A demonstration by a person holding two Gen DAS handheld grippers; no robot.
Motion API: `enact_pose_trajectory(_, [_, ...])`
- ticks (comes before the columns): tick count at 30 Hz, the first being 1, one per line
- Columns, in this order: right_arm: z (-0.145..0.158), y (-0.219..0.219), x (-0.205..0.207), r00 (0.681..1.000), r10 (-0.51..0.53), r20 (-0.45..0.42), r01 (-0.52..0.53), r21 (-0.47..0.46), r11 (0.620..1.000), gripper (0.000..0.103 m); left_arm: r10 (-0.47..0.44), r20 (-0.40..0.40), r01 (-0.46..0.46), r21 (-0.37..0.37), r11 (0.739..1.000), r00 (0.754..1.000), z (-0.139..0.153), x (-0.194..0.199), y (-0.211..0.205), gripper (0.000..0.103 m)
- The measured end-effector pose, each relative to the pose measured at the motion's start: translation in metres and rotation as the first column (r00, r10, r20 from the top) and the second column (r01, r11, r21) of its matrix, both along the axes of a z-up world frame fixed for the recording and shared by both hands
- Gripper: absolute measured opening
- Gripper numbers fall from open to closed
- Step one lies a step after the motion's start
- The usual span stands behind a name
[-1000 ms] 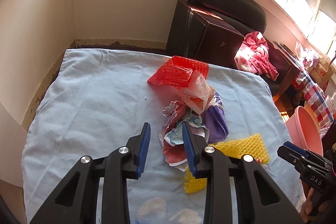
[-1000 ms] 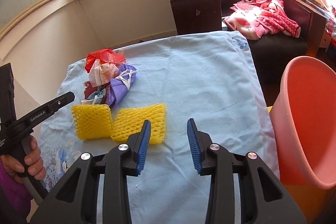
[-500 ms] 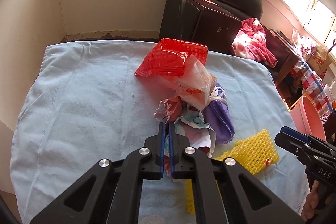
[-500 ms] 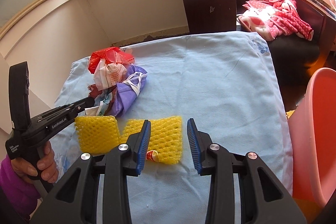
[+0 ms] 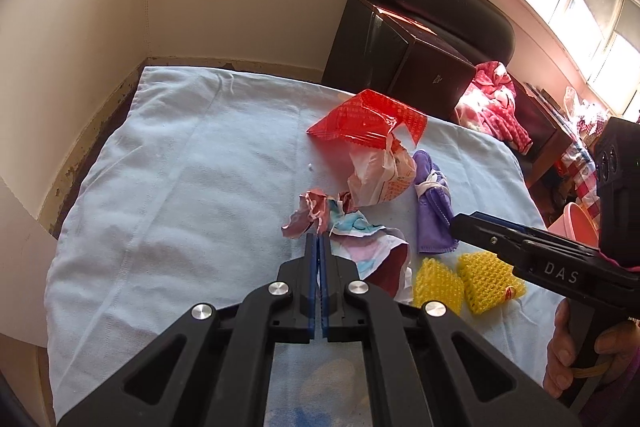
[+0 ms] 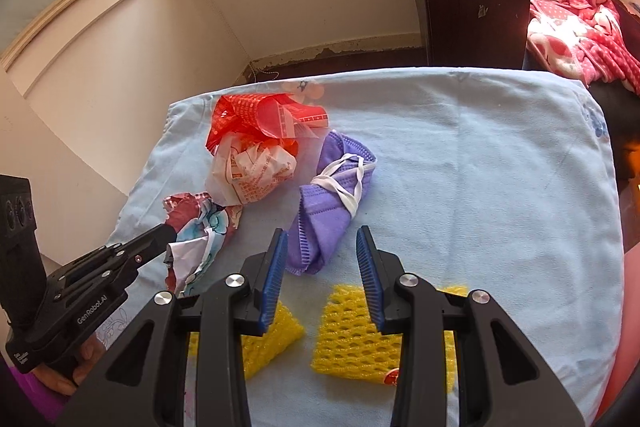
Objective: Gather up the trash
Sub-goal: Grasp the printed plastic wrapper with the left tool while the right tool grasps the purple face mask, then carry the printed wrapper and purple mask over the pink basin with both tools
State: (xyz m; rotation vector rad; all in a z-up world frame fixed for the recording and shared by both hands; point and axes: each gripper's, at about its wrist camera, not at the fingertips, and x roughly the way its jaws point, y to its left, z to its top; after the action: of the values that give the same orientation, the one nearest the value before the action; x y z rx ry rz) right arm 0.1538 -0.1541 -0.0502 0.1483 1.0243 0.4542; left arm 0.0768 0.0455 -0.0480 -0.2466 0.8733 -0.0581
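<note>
On the bench (image 5: 152, 195), under its light blue cloth, all the trash we can see lies uncollected. We close the left gripper (image 5: 319, 247) on the near edge of the torn paper (image 5: 360, 239); its fingers are pressed together with only a thin sheet between them, and the paper is not lifted yet. We hold the right gripper (image 6: 322, 267) with its fingers apart and empty, above the near end of the purple mask (image 6: 328, 211) and the two yellow nets (image 6: 352, 339).

By our judgement the task is only at its beginning: the red bag (image 5: 368, 119), the white wrapper (image 5: 380, 179), the mask, the nets and the paper all wait to go into a container.

The left view shows a pink basin (image 5: 576, 227) past the right edge of the bench, which may be the place for trash; the right view does not show it. The right view shows the white straps of the mask and a small red label on one net, which are unclear in the left view.
</note>
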Motion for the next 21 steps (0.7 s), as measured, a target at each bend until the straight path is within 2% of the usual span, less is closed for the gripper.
enact_pose_trajectory(7, [-0.011, 0.004, 0.002, 1.0, -0.022, -0.021, 0.022, -0.021, 1.0, 0.036, 0.021, 0.017, -0.021, -0.016, 1.0, 1.0, 0.004, -0.012, 0.013, 0.001])
enact_pose_trajectory(10, [-0.008, -0.001, -0.001, 0.999, -0.03, -0.014, 0.03, -0.011, 0.999, 0.02, 0.027, 0.031, -0.026, -0.022, 0.999, 0.999, 0.009, -0.016, 0.015, 0.001])
enact_pose_trajectory(21, [0.02, -0.036, -0.032, 0.993, -0.09, 0.074, 0.09, 0.013, 0.996, 0.016, 0.009, 0.101, -0.004, -0.047, 0.999, 0.995, 0.032, -0.034, 0.007, 0.001])
